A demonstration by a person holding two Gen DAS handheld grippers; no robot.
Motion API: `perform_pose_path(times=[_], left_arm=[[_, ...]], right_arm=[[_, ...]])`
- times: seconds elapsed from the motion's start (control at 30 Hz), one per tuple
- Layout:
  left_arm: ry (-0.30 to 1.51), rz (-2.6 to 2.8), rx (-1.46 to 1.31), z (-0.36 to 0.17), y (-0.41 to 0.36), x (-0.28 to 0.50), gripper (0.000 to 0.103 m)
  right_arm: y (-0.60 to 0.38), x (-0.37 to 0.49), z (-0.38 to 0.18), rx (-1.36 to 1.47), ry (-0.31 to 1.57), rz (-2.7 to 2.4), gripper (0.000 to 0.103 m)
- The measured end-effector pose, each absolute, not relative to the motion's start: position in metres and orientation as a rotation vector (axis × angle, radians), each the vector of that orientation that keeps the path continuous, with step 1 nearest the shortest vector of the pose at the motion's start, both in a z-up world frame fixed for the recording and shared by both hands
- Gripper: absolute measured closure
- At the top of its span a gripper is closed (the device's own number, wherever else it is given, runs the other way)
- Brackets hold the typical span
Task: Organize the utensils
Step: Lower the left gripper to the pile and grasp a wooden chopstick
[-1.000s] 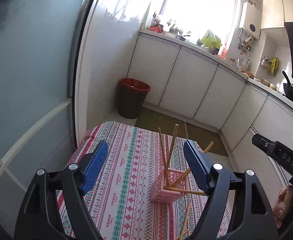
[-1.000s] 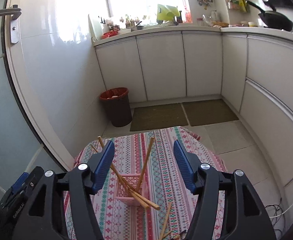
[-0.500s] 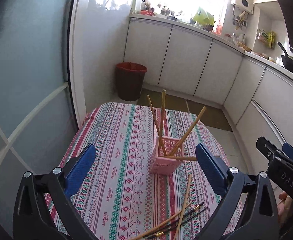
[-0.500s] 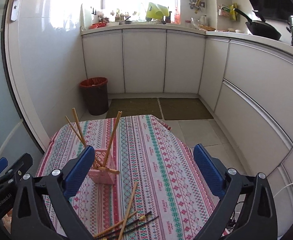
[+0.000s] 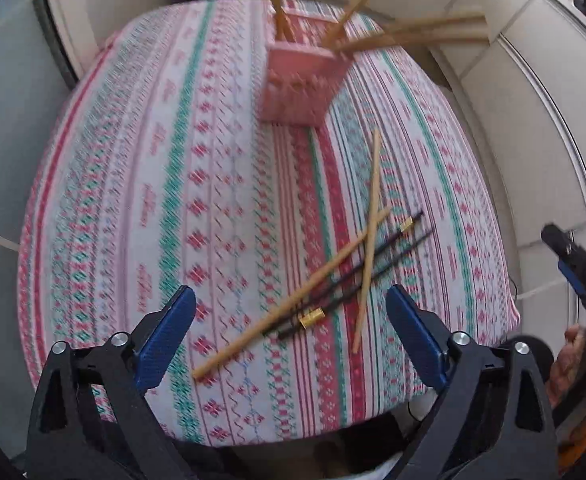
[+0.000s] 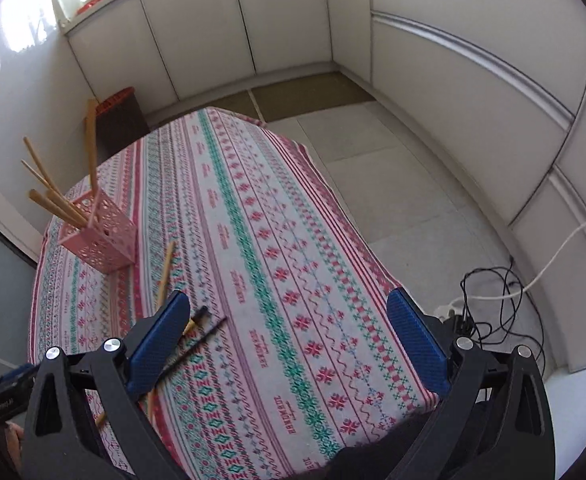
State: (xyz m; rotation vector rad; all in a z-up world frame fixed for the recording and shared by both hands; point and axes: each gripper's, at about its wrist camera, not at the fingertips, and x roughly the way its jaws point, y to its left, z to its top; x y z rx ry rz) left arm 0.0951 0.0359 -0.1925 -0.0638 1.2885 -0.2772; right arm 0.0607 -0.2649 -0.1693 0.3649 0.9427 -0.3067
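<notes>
A pink lattice holder stands on the patterned tablecloth with several wooden chopsticks leaning out of it. Two loose wooden chopsticks lie crossed over two black chopsticks with gold bands. My left gripper hangs above this pile, pointing steeply down. Its jaws are closing, and its pads touch nothing. My right gripper is open over bare cloth, right of the black chopsticks and a wooden chopstick. The holder is far to its left.
A red bin stands on the floor beyond the table's far left corner. White cabinets run along the back and right. Cables lie on the floor by the table's right edge. The other gripper shows at the right.
Both grippers have sunk and tipped down toward the table, so the loose chopsticks now lie in plain view. Both pairs of jaws stand wider than a second ago.
</notes>
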Motion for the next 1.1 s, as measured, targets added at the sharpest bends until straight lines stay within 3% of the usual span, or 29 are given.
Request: perform_pose_path(times=[0.03, 0.13, 0.37, 0.57, 0.63, 0.87, 1.1], left_arm=[[1.323, -0.317, -0.034, -0.204, 0.026, 0.087, 0.034], [1.401, -0.389, 0.022, -0.228, 0.0, 0.073, 0.055], [1.453, -0.366, 0.038, -0.246, -0.021, 0.079, 0.059], [1.464, -0.32, 0.063, -0.26, -0.029, 0.087, 0.081], [1.447, -0.33, 0.051, -0.259, -0.027, 0.088, 0.097], [1.338, -0.371, 0.07, -0.236, -0.003, 0.072, 0.099], [1.135, -0.391, 0.053, -0.175, 0.044, 0.035, 0.099]], right_arm=[[-0.269, 0.061, -0.175, 0.38, 0.952, -0.309, 0.007], [-0.273, 0.059, -0.19, 0.426, 0.975, -0.296, 0.007], [-0.27, 0.058, -0.194, 0.406, 0.975, -0.269, 0.007], [-0.271, 0.06, -0.201, 0.439, 1.007, -0.254, 0.007], [-0.272, 0.06, -0.203, 0.445, 1.017, -0.254, 0.007], [-0.267, 0.066, -0.209, 0.455, 1.053, -0.248, 0.007], [-0.255, 0.08, -0.211, 0.514, 1.088, -0.197, 0.007]])
